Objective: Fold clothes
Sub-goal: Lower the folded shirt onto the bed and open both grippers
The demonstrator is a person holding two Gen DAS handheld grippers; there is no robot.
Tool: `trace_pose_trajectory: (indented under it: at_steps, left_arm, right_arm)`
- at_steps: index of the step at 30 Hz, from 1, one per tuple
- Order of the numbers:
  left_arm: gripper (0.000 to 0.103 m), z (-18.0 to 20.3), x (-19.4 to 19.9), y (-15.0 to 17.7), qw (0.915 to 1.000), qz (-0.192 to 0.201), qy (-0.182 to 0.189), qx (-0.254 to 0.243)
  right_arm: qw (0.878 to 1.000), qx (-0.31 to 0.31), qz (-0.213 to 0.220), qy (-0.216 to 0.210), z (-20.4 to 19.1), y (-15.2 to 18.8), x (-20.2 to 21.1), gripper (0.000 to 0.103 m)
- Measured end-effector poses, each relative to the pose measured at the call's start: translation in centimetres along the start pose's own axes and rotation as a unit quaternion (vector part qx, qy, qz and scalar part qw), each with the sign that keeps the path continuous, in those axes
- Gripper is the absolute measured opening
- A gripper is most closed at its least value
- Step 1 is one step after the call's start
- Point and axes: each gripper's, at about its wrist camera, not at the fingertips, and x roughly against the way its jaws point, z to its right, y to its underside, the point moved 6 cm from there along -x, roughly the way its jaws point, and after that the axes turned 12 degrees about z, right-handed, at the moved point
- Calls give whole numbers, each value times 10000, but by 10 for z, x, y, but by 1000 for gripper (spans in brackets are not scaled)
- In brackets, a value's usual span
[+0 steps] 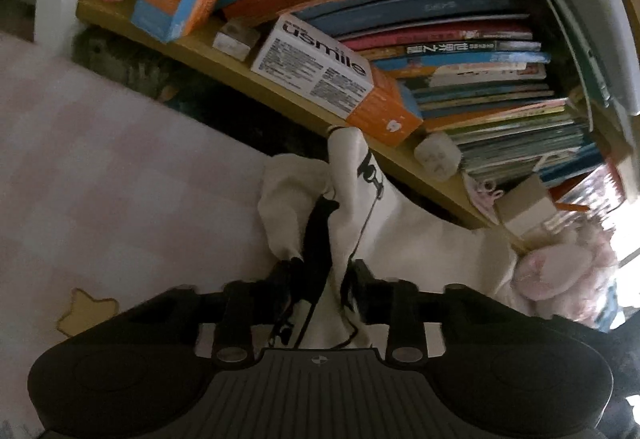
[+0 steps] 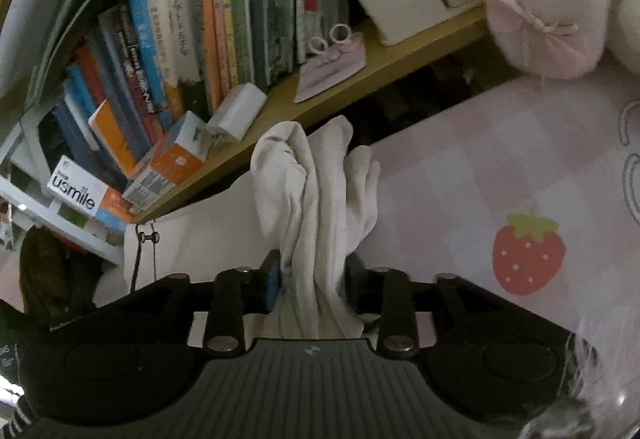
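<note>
A white garment point(image 1: 288, 191) with a black cord point(image 1: 318, 231) and black print lies bunched on the pink checked bed sheet point(image 1: 120, 159). In the left wrist view a ridge of it runs between the fingers of my left gripper point(image 1: 322, 279), whose jaws stand apart around it without clamping it. In the right wrist view another white bunch of the garment point(image 2: 316, 175) rises between the fingers of my right gripper point(image 2: 310, 271). Its jaws are likewise parted, with the cloth loose in the gap. Both grippers point down at the sheet point(image 2: 480, 167).
A wooden bookshelf edge point(image 1: 280, 87) runs just behind the garment, packed with books and usmile boxes point(image 1: 320, 67). A pink plush toy point(image 2: 552, 11) sits on the bed at the shelf's end. The sheet shows a strawberry print point(image 2: 528, 255) and a star print point(image 1: 86, 309).
</note>
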Motion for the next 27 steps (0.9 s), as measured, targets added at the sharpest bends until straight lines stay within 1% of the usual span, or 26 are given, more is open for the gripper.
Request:
trace_pose_trajectory:
  at_steps: [3,6,8,10,11,12,14,15,17,19,22,24,27]
  left_arm:
    - [44,6,16,-1,9993,131,-159,-324]
    - [44,13,38,-2,9973,324,-266,-598]
    - [45,20,55,1,9958,469,-291,-736]
    - [49,28,72,5,9939,586,-316,-882]
    - [53,32,81,9,9926,619,-356,-977]
    - [57,35,90,14,9913,649,-405,-1070]
    - [58,41,107,27,9890,668,-470,-1235]
    - [61,44,114,35,9880,657,-492,-1306]
    - [67,51,129,51,9860,641,-535,-1442]
    - [74,58,142,66,9845,656,-587,-1518]
    - [78,65,161,84,9834,722,-698,-1509]
    - [79,70,173,95,9829,768,-764,-1488]
    - [80,76,184,110,9793,792,-881,-1640]
  right_arm:
    - [9998,149,123,9,-7,-6,12,38]
    - [9988,422,253,41,-14,-10,29,39]
    - [9970,671,369,50,-21,-11,44,47]
    - [9943,962,465,49,-29,-6,59,51]
    - [9926,1103,501,49,-33,-3,66,54]
    - [9909,1235,536,66,-36,1,73,56]
    - [9873,1466,608,89,-42,11,89,61]
    - [9855,1565,646,99,-45,16,97,64]
    - [9814,1772,728,125,-50,27,113,76]
    - [9761,2015,800,160,-56,40,129,81]
    - [9677,2377,811,210,-60,60,151,85]
    - [9619,2598,811,271,-60,75,165,86]
    - [9576,2692,905,485,-55,93,184,89]
